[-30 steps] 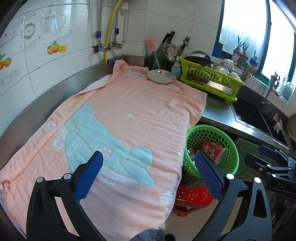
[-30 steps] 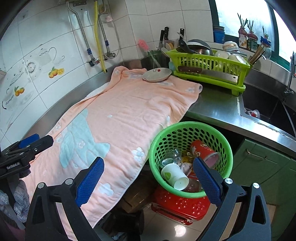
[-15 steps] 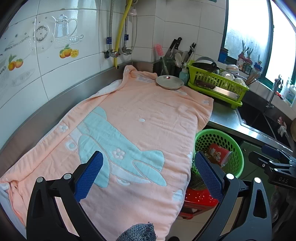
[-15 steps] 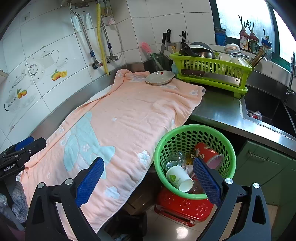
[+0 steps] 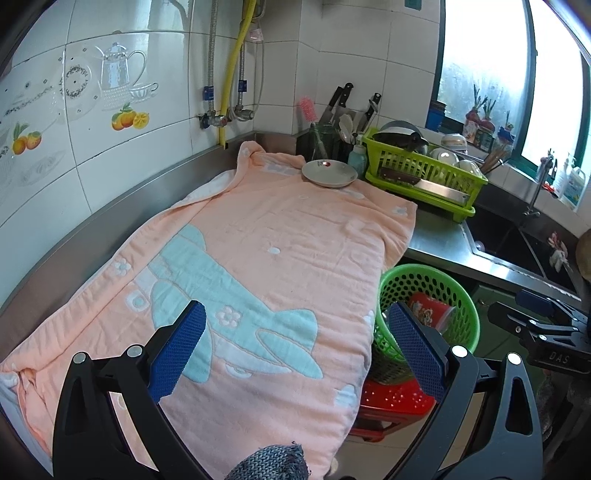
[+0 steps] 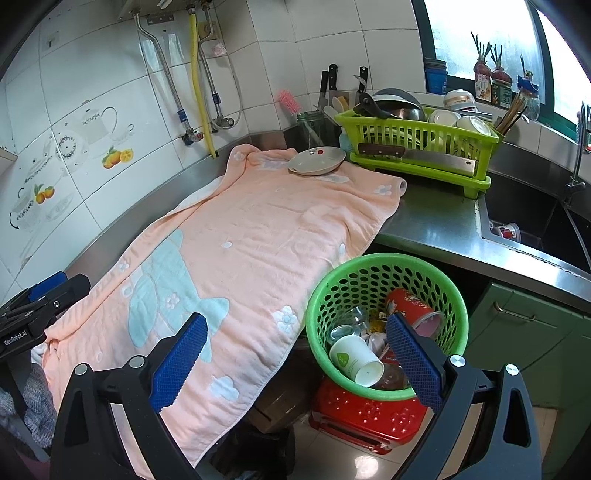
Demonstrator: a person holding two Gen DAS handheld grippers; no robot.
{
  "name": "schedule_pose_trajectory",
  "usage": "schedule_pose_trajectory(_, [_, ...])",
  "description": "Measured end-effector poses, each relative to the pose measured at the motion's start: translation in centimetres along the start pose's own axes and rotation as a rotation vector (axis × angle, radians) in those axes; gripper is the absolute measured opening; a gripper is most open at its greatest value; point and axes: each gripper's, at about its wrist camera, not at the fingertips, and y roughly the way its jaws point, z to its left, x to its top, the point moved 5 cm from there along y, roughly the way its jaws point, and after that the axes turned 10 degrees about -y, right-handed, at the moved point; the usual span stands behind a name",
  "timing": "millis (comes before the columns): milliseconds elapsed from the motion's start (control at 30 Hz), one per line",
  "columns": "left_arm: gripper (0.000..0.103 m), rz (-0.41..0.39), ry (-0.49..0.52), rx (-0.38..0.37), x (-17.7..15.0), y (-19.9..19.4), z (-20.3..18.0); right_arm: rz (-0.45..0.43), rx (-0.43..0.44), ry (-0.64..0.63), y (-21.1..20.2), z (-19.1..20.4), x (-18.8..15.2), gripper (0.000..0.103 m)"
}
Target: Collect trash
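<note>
Both tools gape empty; the green trash basket (image 6: 388,295) sits below the table edge, nearer the right tool (image 6: 295,354).

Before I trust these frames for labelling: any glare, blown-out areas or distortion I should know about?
Left wrist view: window blown out white, wall tiles bow with fisheye, corners vignetted black. Right wrist view: window overexposed, glare streaks on the steel counter, a bright spot on the floor; basket contents sharp.
</note>
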Motion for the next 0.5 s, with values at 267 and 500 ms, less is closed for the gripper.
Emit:
schedule_pose_trajectory(267, [0.098, -0.017, 0.007, -0.001, 0.0, -0.2, -0.2, -0.027, -0.002, 0.01, -0.5, 0.0, 0.1, 0.094])
schedule_pose_trajectory(500, [0.098, -0.025, 0.012, -0.001, 0.0, -0.4, -0.5, -0.061, -0.005, 0.013, -1.1, 0.2, 0.2, 0.094])
